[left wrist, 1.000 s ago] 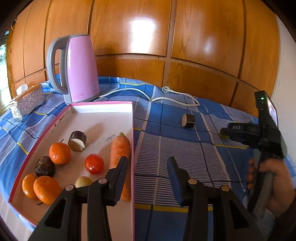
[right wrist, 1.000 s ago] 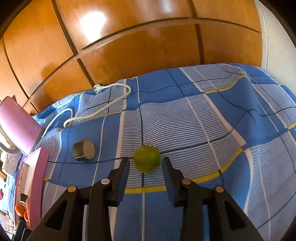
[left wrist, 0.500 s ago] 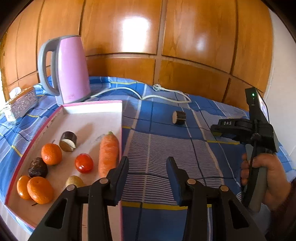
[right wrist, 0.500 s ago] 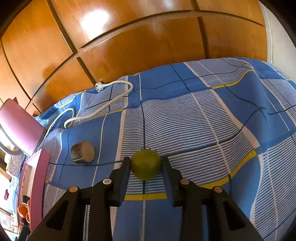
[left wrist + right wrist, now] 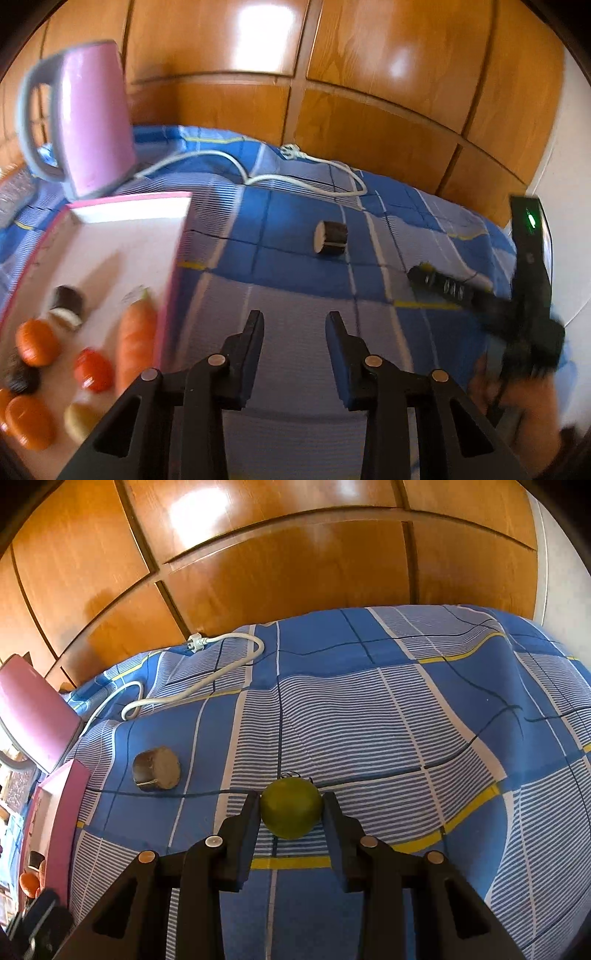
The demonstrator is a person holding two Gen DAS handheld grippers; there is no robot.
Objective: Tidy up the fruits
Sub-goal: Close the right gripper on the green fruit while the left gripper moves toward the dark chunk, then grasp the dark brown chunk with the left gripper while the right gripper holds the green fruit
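Right gripper (image 5: 291, 812) grasps the green fruit (image 5: 290, 808) between my pads, just above the cloth. Lift straight, maintain squeeze, carry left to the pink tray (image 5: 61, 823). Left gripper (image 5: 294, 332) hangs released, holding nothing.

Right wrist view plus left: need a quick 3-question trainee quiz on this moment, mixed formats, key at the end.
1. True or false: the right gripper has its fingers on both sides of the green fruit.
2. Multiple choice: where does the carrot lie? A) on the blue checked cloth B) in the pink-rimmed tray C) beside the white cable
3. Fill in: the left gripper is open and holds ____.

Key: 1 true; 2 B; 3 nothing.
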